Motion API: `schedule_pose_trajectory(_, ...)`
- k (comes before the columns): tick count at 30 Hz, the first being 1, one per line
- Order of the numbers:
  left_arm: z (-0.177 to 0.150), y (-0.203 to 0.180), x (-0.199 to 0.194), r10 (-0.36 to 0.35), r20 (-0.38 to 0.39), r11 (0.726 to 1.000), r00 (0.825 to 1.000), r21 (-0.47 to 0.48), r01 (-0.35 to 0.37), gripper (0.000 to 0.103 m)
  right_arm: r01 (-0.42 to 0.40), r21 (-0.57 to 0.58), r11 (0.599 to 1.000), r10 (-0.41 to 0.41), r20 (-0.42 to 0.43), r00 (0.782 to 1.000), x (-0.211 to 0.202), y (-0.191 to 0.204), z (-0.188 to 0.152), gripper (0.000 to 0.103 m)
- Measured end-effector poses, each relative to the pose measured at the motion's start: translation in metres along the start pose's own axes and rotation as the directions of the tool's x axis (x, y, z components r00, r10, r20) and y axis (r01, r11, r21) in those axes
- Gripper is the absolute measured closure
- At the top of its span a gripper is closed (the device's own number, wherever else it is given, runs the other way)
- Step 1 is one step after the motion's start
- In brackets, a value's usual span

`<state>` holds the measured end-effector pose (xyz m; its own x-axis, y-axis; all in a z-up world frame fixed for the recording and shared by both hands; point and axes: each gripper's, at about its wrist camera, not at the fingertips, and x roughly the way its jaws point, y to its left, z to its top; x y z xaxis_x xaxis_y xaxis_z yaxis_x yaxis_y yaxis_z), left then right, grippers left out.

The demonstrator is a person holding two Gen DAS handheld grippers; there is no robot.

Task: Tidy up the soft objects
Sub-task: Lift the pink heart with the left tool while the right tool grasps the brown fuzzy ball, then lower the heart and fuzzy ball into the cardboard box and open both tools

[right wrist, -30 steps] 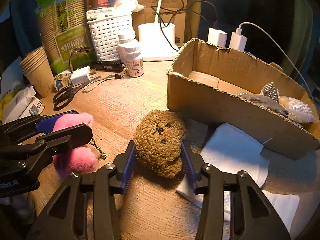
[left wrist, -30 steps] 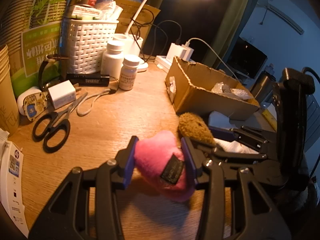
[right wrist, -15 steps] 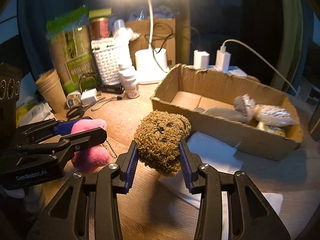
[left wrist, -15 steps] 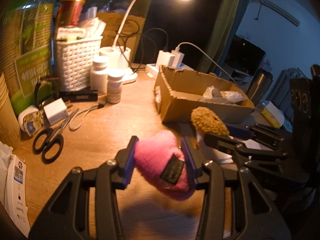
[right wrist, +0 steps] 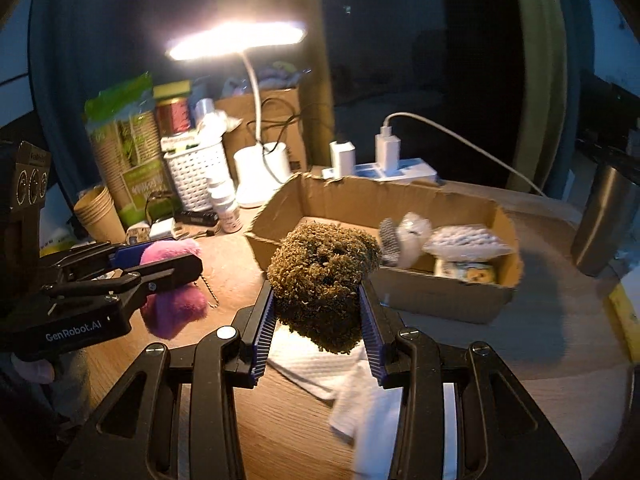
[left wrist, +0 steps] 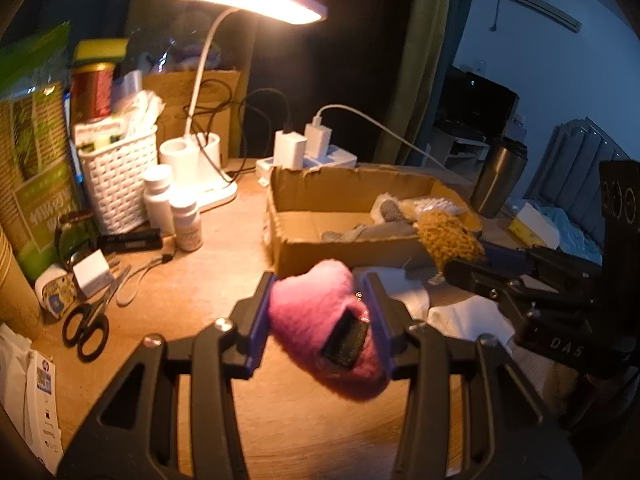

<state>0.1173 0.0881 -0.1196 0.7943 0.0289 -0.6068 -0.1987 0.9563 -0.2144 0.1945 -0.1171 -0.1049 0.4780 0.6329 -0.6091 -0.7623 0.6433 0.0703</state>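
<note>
Wooden desk (left wrist: 192,304), lamp-lit, cluttered along the back edge. Cardboard box (right wrist: 440,292) sits open-topped near centre and holds several soft items at its right end; judged to be the collection bin, since its left half is bare.

Right gripper (right wrist: 320,316) is clamped on the brown curly plush (right wrist: 324,276), held clear of the desk in front of the box's near wall, above a white cloth (right wrist: 320,364). Likely next into the box.

Left gripper (left wrist: 318,320) is clenched around the pink plush (left wrist: 316,320), lifted off the desk, short of the box's near left corner. Black label faces the camera. Both grips squeeze the sides, so the toys hang free.
</note>
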Motion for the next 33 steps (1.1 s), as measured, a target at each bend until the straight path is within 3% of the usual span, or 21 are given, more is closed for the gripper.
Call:
schedule_pose_trajectory(18,0.046,-0.034,0.003,-0.015,0.071,0.998,0.997,0.059,0.011,0.058,0.038,0.033,0.999,-0.04,0.073,0.997,-0.02,-0.041,0.024,0.061)
schedule_pose_trajectory(33,0.079,-0.018,0.03,-0.004,0.128,1.0,0.992,0.024,0.0,0.058,0.035,0.021,0.999,-0.037,0.088,0.995,0.003,-0.046,0.053,0.061)
